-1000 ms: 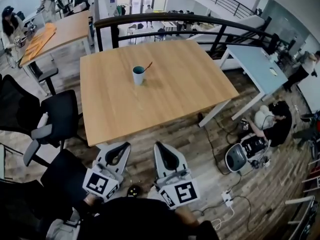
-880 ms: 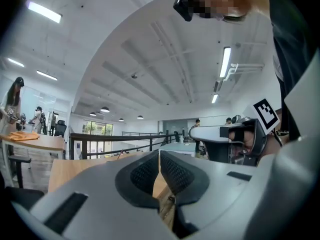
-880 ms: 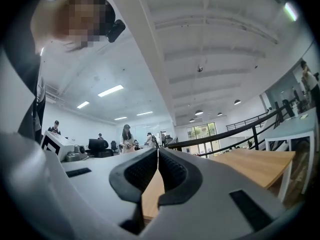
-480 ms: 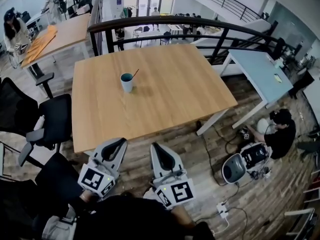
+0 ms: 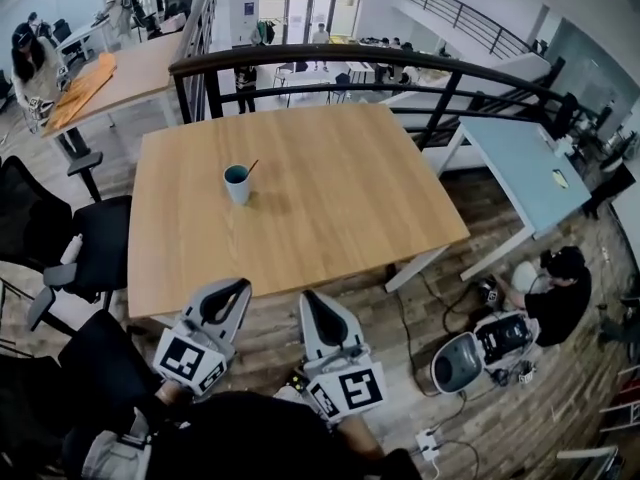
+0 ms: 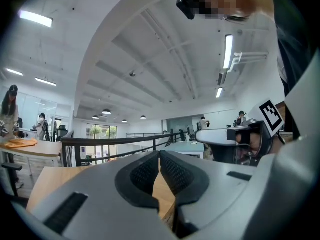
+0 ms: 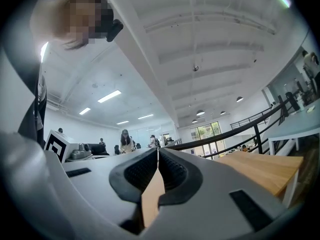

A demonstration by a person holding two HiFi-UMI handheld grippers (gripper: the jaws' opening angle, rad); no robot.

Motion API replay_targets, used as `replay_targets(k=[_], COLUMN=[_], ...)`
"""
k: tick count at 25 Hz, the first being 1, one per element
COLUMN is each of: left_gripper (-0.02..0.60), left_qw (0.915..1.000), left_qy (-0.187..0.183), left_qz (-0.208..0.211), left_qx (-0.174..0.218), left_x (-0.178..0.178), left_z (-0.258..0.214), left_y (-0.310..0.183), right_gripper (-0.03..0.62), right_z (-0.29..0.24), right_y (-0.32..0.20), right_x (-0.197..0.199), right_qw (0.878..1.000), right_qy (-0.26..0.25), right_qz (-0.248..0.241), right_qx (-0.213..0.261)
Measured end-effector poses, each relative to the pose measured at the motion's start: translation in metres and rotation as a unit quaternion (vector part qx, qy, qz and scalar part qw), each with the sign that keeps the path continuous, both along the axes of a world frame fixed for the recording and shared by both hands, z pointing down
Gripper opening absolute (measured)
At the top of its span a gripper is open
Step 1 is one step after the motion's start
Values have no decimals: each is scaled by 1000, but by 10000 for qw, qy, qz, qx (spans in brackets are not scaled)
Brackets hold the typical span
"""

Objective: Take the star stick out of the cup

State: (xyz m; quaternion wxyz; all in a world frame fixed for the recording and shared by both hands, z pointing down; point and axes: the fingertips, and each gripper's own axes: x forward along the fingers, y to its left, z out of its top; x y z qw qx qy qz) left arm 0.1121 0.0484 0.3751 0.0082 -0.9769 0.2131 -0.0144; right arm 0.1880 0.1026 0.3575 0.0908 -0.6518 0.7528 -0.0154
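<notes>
I had both grippers low and close to the body, short of the near edge of the square light-wood table [image 5: 300, 218]. The left gripper [image 5: 238, 288] pointed up toward that edge, its grey jaws clenched. In the left gripper view the left gripper's black ribbed pads [image 6: 145, 174] met at the tips and nothing sat between them; only the table top showed through the slit lower down. The right gripper [image 5: 307, 298] lay just beside it. It was clenched the same way: in the right gripper view its pads [image 7: 172, 173] touched at the tips and held nothing.

The small teal cup [image 5: 238, 184] stood upright on the left half of the table, well apart from both grippers. The thin dark star stick [image 5: 251, 167] was in the cup and leaned out over the rim toward the upper right. It was too small for me to make out a star on it.

A black metal railing [image 5: 330, 58] curved behind the far side of the table. Black office chairs [image 5: 95, 243] stood to the left. A pale blue table [image 5: 520, 158] stood to the right, and a person in dark clothes [image 5: 560, 288] sat on the plank floor below it.
</notes>
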Motion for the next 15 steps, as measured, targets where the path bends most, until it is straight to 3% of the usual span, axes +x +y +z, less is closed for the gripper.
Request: replay_targets(k=[10,15], left_gripper=[23,23], left_qw=[9984,9949], left_qy=[-87,-222], left_qz=[-567,-950], left_qx=[12,-276], left_x=[22,10], left_z=[13,26], left_y=[-25,-32], right_gripper=[23,23], right_z=[25,31], right_y=[-41,-51], right_x=[34,25], right_qw=[9988,9959], right_qy=[-42,-126], right_qz=[-476,-883], right_qx=[-98,-165])
